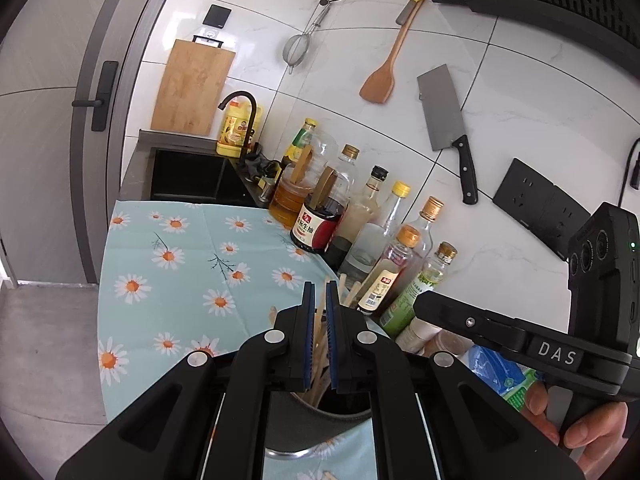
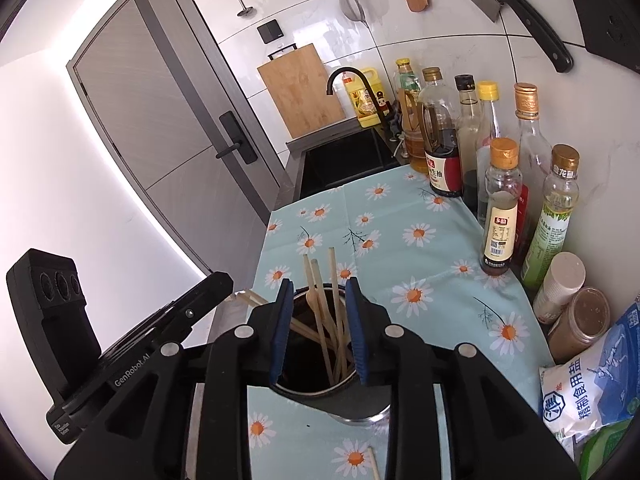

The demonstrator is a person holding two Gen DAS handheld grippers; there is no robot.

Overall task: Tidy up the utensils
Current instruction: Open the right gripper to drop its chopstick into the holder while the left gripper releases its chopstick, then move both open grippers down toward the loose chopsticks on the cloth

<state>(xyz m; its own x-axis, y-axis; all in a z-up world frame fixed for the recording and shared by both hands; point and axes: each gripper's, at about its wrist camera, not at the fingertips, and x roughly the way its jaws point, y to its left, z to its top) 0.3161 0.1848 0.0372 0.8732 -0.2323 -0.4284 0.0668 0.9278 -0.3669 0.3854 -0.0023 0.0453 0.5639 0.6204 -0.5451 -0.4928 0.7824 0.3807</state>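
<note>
Cleaver (image 1: 444, 112) and strainer (image 1: 297, 49) on tiled wall (image 1: 520, 92)

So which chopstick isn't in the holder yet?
The loose chopstick lying flat on the daisy cloth at the bottom edge; the others stand in the dark holder.

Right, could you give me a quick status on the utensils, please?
Left gripper shut, right gripper open over the holder. Chopsticks standing in the holder. One chopstick loose on the cloth.

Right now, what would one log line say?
holder: holds chopsticks | right claw: open above | left claw: shut | loose chopstick: on cloth
</note>
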